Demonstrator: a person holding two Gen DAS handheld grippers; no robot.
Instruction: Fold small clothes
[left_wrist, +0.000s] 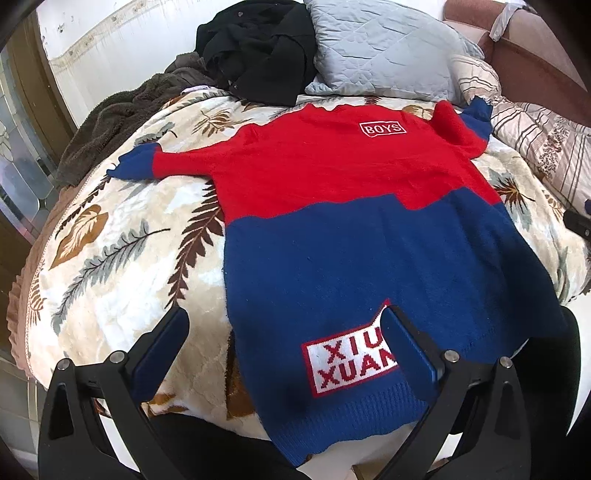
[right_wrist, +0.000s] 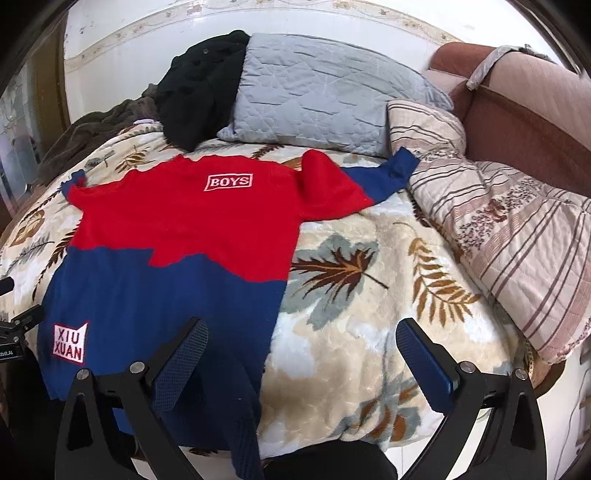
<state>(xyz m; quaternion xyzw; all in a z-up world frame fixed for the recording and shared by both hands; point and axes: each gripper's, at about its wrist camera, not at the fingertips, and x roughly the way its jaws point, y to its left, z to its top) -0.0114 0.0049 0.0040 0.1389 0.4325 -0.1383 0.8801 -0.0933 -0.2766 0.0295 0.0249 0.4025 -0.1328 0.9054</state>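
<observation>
Both grippers hang with jaws spread wide and empty over a red-and-blue knit sweater (left_wrist: 332, 229) lying flat on a leaf-print blanket (left_wrist: 110, 240), its hem edge between the left gripper (left_wrist: 284, 325)'s jaws and under the right gripper (right_wrist: 301, 338)'s left jaw.

We are holding our left claw (left_wrist: 284, 332) wide open over the sweater's (left_wrist: 332, 221) hem, nothing between its fingers. The red-and-blue sweater is lying flat on the leaf-print blanket (left_wrist: 122, 236), sleeves pointing toward ten and one o'clock, a grey pillow (left_wrist: 384, 48) sitting at twelve.
</observation>
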